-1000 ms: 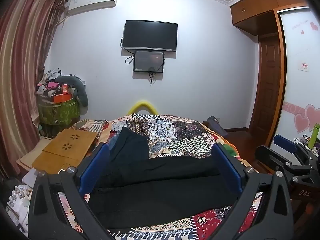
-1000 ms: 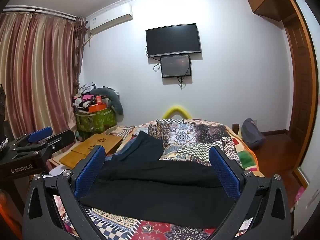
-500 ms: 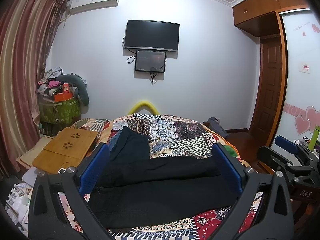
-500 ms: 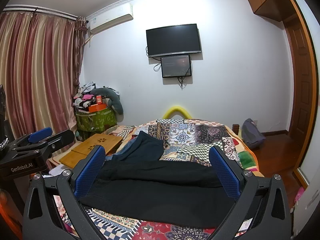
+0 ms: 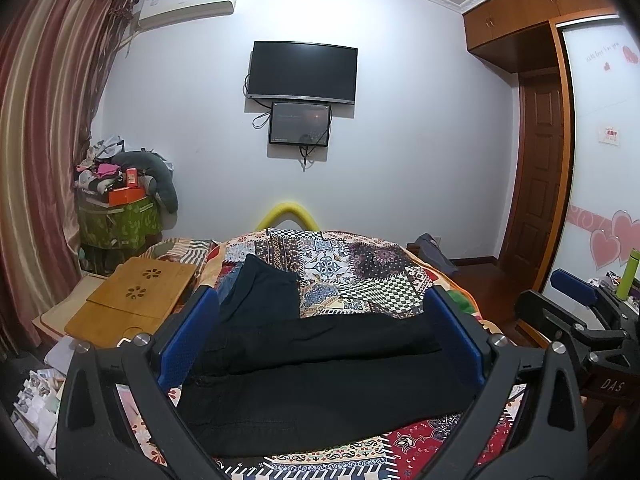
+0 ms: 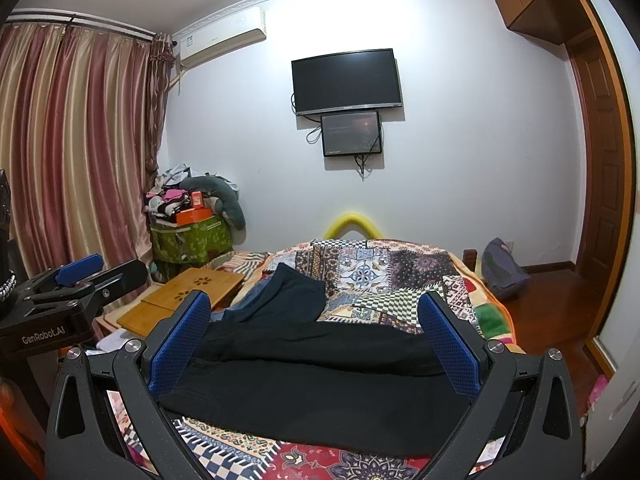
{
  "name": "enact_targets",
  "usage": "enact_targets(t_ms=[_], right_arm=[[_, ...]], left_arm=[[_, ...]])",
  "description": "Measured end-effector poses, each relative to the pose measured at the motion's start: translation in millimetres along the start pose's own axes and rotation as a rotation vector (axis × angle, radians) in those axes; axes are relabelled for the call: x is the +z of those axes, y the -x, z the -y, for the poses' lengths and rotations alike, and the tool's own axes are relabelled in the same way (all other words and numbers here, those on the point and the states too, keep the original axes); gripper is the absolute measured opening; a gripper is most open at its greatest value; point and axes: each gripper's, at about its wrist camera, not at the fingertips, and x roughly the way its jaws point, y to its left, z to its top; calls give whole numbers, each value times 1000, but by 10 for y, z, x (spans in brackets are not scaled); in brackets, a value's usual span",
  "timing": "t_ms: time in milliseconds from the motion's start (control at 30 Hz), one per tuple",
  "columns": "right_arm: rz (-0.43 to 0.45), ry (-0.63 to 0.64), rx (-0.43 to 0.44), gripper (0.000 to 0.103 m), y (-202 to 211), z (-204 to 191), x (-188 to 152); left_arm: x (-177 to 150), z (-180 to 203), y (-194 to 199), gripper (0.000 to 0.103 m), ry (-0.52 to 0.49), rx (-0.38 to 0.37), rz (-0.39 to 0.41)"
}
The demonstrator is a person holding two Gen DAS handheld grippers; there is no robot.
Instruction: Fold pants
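Observation:
Black pants [image 5: 320, 376] lie spread across the near end of a bed with a patchwork cover [image 5: 360, 276]; both legs run sideways, one above the other. They also show in the right wrist view [image 6: 316, 384]. My left gripper [image 5: 320, 336] is open and empty, held above the pants. My right gripper [image 6: 316, 336] is open and empty, also above them. Each gripper appears in the other's view: the right one [image 5: 576, 320] at the right edge, the left one [image 6: 80, 280] at the left edge.
A second dark garment [image 5: 260, 292] lies further up the bed on the left. A wooden lap desk [image 5: 132, 300] sits left of the bed, with a cluttered green box [image 5: 116, 220] and curtains behind. A wooden door [image 5: 536, 188] and wardrobe stand on the right.
Both views have shifted very slightly; the left gripper has tilted a little. The pants lie as before and both grippers stay open.

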Motion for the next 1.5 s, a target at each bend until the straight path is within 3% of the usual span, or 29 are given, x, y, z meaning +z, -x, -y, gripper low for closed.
enact_targets(t_ms=[1500], right_arm=[[-5, -1, -2, 103, -12, 78, -13]], left_arm=[[14, 20, 32, 103, -4, -10, -1]])
